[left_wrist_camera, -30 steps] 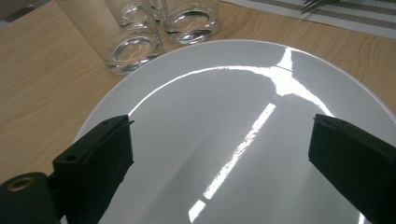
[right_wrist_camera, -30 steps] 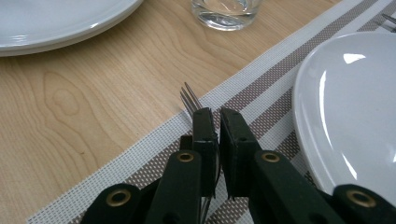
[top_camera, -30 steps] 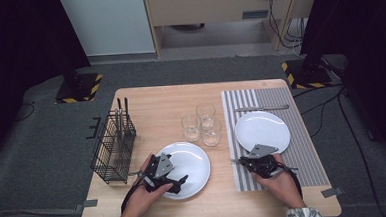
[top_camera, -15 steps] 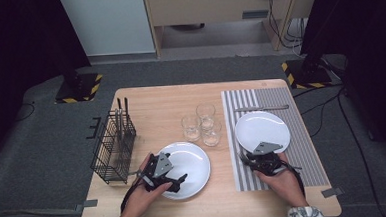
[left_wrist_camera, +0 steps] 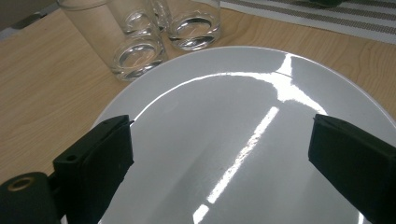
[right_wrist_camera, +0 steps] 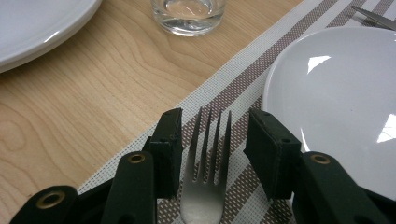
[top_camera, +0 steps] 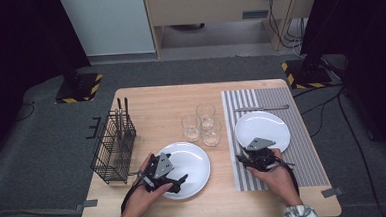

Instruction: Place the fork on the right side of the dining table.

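High view: wooden table (top_camera: 155, 98) with a wire rack (top_camera: 114, 146) at the left edge, three glasses (top_camera: 202, 123) near the centre, a striped placemat (top_camera: 303, 148) on the right. White plate (top_camera: 262, 127) on the placemat, knife (top_camera: 261, 108) just beyond it. Second white plate (top_camera: 189, 161) on bare wood, left gripper (top_camera: 172, 182) held over its near rim. Right gripper (top_camera: 248, 158) at the near left edge of the placemat plate.

Left gripper view: jaws spread wide, nothing between them, above the glossy plate (left_wrist_camera: 243, 140); glasses (left_wrist_camera: 140, 51) just past its far rim.

Right gripper view: fork (right_wrist_camera: 205, 163) flat on the placemat (right_wrist_camera: 219, 93), tines pointing away, just beside the plate (right_wrist_camera: 341, 98). Jaws narrowly apart, just been opening, flanking the fork's neck with a small gap on either side, pads not pressing.
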Demonstrator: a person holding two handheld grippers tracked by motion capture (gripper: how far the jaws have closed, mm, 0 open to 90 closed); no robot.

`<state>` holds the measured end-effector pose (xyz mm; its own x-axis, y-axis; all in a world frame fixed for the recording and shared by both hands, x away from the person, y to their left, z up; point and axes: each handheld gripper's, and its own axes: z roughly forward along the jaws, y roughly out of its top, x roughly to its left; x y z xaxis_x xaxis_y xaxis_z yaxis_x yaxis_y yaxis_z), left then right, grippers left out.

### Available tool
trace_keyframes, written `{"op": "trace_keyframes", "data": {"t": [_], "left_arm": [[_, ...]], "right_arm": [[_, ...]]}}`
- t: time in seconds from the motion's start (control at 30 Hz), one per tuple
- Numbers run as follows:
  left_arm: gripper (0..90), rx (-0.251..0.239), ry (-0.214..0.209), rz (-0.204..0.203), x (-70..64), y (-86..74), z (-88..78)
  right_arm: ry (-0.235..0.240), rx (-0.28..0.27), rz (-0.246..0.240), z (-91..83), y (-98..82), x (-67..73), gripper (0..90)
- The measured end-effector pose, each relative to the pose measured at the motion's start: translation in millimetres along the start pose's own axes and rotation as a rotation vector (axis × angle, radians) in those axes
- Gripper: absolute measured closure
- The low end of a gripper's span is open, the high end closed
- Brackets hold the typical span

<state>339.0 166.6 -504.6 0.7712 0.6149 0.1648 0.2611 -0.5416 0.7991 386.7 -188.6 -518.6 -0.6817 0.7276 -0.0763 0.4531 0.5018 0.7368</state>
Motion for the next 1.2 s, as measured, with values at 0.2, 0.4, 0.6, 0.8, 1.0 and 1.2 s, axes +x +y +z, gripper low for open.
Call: {"op": "trace_keyframes", "data": {"t": [0.2, 0.4, 0.6, 0.8, 1.0, 1.2], "left_arm": [[5.8, 0.012, -0.002, 0.008, -1.3, -0.1, 1.7], [5.8, 0.001, 0.006, 0.002, -0.3, 0.2, 0.0], [5.8, 0.003, 0.005, 0.009, -0.7, 0.2, 0.4], [5.9, 0.001, 0.025, 0.008, 0.9, 0.0, -1.5], [6.0, 0.002, 0.032, 0.006, 3.6, -0.7, -0.9], [5.6, 0.005, 0.023, 0.012, 0.3, -0.2, 0.3]], "right_arm": [[0.012, 0.022, -0.004, 4.4, -0.2, 2.8, 59.2], [0.015, 0.032, -0.017, 6.6, -2.1, 3.6, 67.9], [0.019, 0.043, -0.052, 7.0, 2.1, 3.8, 68.8], [0.047, 0.049, -0.122, 18.2, 15.3, 1.6, 68.8], [0.038, 0.049, -0.105, 31.0, 21.7, -4.0, 67.9], [0.056, 0.044, -0.095, 28.2, 19.6, 2.1, 60.1]]}}
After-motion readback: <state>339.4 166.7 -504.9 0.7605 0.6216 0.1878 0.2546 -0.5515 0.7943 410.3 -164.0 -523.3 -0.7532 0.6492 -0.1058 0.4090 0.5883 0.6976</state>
